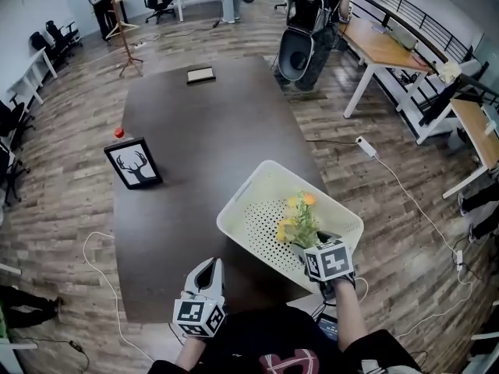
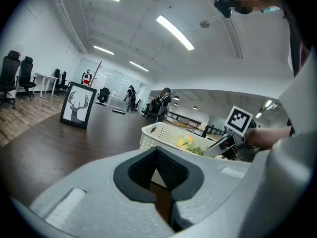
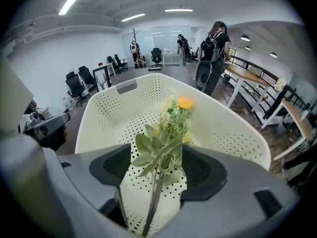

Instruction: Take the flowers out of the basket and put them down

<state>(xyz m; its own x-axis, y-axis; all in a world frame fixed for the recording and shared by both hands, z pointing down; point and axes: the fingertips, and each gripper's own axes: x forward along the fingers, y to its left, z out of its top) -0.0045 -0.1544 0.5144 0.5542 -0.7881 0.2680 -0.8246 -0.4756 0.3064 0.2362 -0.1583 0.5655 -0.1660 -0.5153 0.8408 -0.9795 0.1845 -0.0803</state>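
A small bunch of yellow flowers (image 1: 299, 218) with green leaves stands up inside the white perforated basket (image 1: 257, 181) on the dark table's near right corner. My right gripper (image 1: 300, 249) reaches into the basket from the near side. In the right gripper view the stem and leaves of the flowers (image 3: 171, 123) run up through the gap of the right gripper (image 3: 156, 167), whose jaws stand wide apart and clear of the stem. My left gripper (image 1: 207, 269) hovers over the table's near edge, left of the basket, shut and empty.
A framed deer picture (image 1: 134, 164) stands at the table's left edge, with a small red object (image 1: 119, 132) behind it. A dark flat item (image 1: 200, 74) lies at the far end. A person with a backpack (image 1: 308, 29) stands beyond the table. Cables trail on the wooden floor.
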